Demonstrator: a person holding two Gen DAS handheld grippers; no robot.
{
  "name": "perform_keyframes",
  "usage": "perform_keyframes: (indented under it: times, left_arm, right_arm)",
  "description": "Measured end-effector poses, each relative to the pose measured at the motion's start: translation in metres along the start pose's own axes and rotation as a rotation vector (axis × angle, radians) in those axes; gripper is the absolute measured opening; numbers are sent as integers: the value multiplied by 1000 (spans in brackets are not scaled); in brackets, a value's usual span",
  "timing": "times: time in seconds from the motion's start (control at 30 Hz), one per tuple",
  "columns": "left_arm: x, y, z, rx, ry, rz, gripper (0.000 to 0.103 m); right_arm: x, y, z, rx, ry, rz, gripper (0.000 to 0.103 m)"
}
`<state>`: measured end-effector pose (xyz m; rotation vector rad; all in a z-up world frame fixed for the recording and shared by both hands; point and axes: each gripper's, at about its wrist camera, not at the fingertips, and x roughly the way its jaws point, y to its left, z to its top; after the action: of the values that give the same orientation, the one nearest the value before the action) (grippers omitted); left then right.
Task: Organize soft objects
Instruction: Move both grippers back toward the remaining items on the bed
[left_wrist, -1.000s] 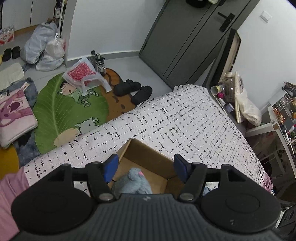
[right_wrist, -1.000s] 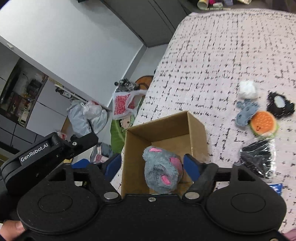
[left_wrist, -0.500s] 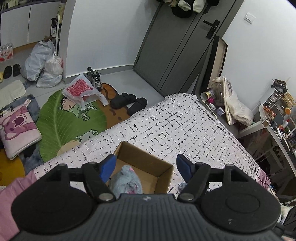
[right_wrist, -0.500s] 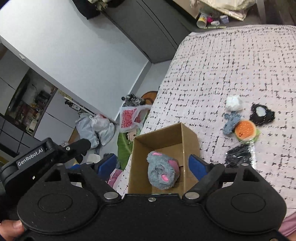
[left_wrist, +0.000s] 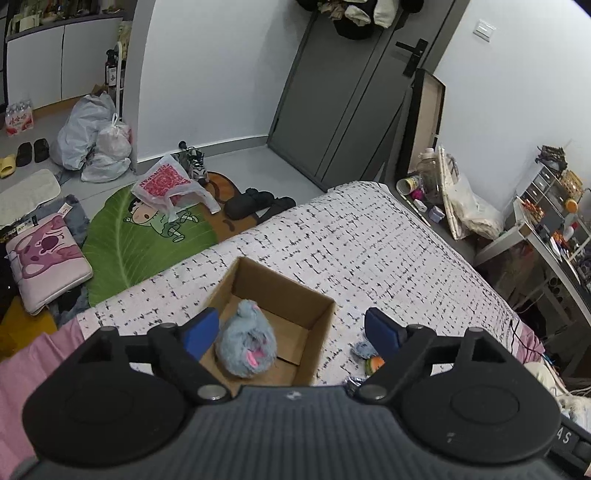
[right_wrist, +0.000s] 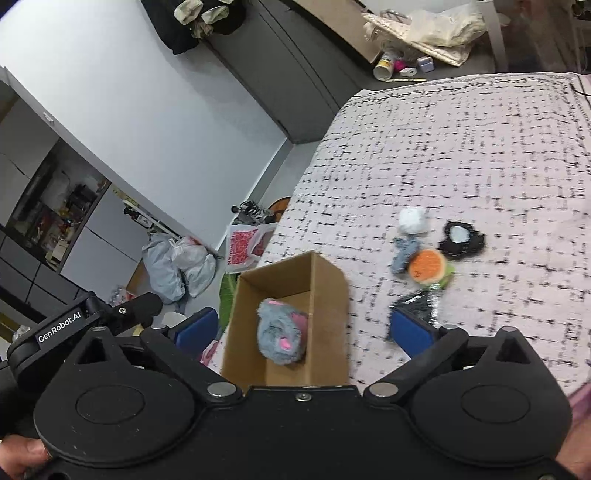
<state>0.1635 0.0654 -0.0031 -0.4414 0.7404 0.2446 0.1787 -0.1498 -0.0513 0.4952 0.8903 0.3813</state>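
Observation:
An open cardboard box (left_wrist: 280, 291) (right_wrist: 325, 280) stands on the bed near its left edge. A grey plush mouse (left_wrist: 245, 345) (right_wrist: 282, 332) lies inside it. My left gripper (left_wrist: 291, 330) is open and empty, above the box. My right gripper (right_wrist: 301, 330) is open and empty, also above the box. On the bedcover to the right of the box lie a white plush (right_wrist: 413, 219), a small grey plush (right_wrist: 404, 253), an orange burger plush (right_wrist: 428, 267), a black plush with a white patch (right_wrist: 460, 242) and a dark crinkly bag (right_wrist: 417, 304).
The bed (left_wrist: 369, 243) has a white cover with black dashes. On the floor to the left are a green leaf rug (left_wrist: 125, 236), a pink cushion (left_wrist: 46, 258), plastic bags (left_wrist: 96, 144) and black slippers (left_wrist: 258, 201). A cluttered desk (left_wrist: 546, 236) stands to the right.
Both grippers have risen and pulled back from the box, which looks smaller. The right gripper has let go of the grey mouse, which stays in the box; its jaws have opened wider.

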Motion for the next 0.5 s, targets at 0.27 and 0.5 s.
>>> perform_keyframes:
  times: [0.27,0.5]
  left_arm:
    - [2,-26,-29,39,12,5,85]
    - [12,-41,-56,40,76,6,85]
  right_arm:
    - [-22,-37,-6,25,-2,-36,102]
    - [-35,-67,-12,59,0,-60,102]
